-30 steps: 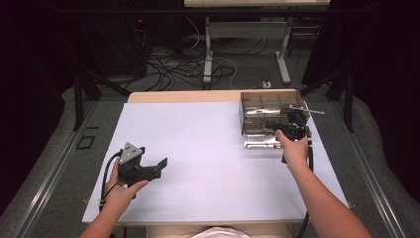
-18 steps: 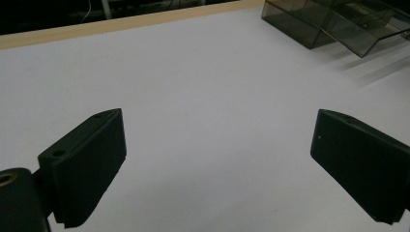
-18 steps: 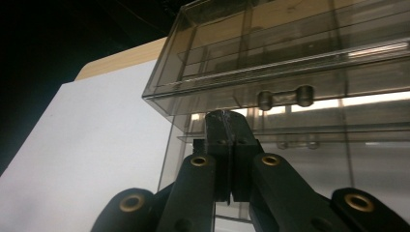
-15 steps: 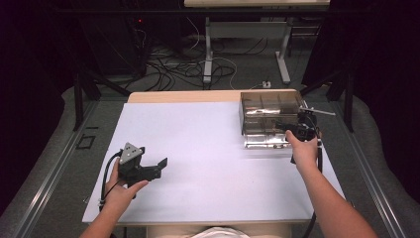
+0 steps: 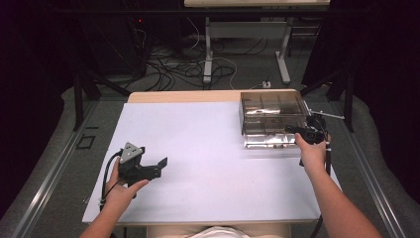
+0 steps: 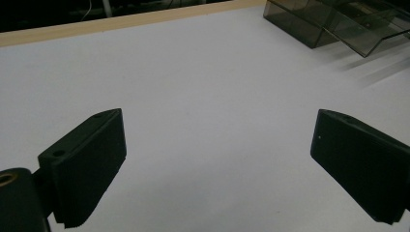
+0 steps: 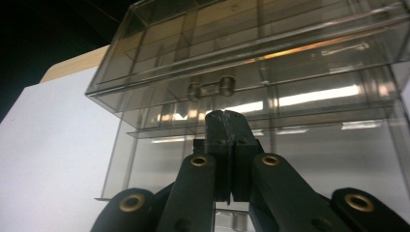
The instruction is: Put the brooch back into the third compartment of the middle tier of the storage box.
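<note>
1. A dim room surrounds the work: cables point(image 5: 198, 69) lie on the floor beyond the far edge of a wooden table point(image 5: 183, 96), and a white sheet point(image 5: 208, 163) covers most of the tabletop.
2. A clear plastic drawer box point(image 5: 272, 116) stands on the sheet at the far right of the table; in the right gripper view its smoky walls and inner dividers rise directly ahead of the black jaws.
3. The right gripper point(image 5: 300, 131), held in the person's right hand point(image 5: 313, 154), sits at the front of the box, at its right front corner.
4. In the right gripper view point(image 7: 227, 118) its fingers are pressed together, tip against tip, with nothing visible between them.
5. A small knob-like drawer handle point(image 7: 212, 88) sits just above and beyond those closed tips; whether the tips touch the lower drawer front cannot be told.
6. A lower drawer point(image 5: 270, 143) juts a little forward of the box, just left of the right gripper's fingers.
7. The left gripper point(image 5: 157, 164), in the left hand point(image 5: 121, 191), rests low over the sheet near the near left edge, well apart from the box.
8. In the left gripper view point(image 6: 217, 164) its fingers point(image 6: 89, 164) stand wide apart over bare sheet, the box point(image 6: 338, 21) far ahead and to the right of them.
</note>
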Demonstrator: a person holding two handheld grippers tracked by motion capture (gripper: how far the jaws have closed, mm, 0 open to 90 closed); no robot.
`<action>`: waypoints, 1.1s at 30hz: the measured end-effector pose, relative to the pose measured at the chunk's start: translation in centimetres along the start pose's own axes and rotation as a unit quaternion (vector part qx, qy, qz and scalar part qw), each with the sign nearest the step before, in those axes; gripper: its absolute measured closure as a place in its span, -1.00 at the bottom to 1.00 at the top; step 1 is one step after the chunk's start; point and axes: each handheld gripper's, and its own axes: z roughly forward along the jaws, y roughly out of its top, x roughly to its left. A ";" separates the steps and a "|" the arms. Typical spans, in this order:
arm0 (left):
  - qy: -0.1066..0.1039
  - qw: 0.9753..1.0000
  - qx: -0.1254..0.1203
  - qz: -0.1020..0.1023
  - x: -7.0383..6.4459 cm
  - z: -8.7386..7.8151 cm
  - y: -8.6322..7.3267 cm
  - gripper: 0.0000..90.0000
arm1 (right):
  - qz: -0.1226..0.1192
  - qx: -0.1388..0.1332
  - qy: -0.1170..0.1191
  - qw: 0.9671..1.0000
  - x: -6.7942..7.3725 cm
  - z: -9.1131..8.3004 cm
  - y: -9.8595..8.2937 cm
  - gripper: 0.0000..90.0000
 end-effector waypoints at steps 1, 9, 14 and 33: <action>0.002 1.000 0.001 0.004 0.0 0.0 0.0 -0.87 | 0.005 0.009 -0.004 1.000 -0.1 -0.1 0.0 1.00; 0.001 1.000 0.002 0.003 0.0 0.0 0.0 -0.87 | 0.014 0.004 -0.022 1.000 -1.4 -0.3 0.1 1.00; 0.002 1.000 0.001 0.003 0.0 0.0 0.0 -0.87 | 0.021 0.005 -0.031 0.999 -2.1 -0.5 0.0 1.00; 0.003 1.000 -0.001 0.003 -0.2 -0.2 0.0 -0.87 | 0.026 -0.008 -0.041 0.999 -3.0 -0.4 -0.2 1.00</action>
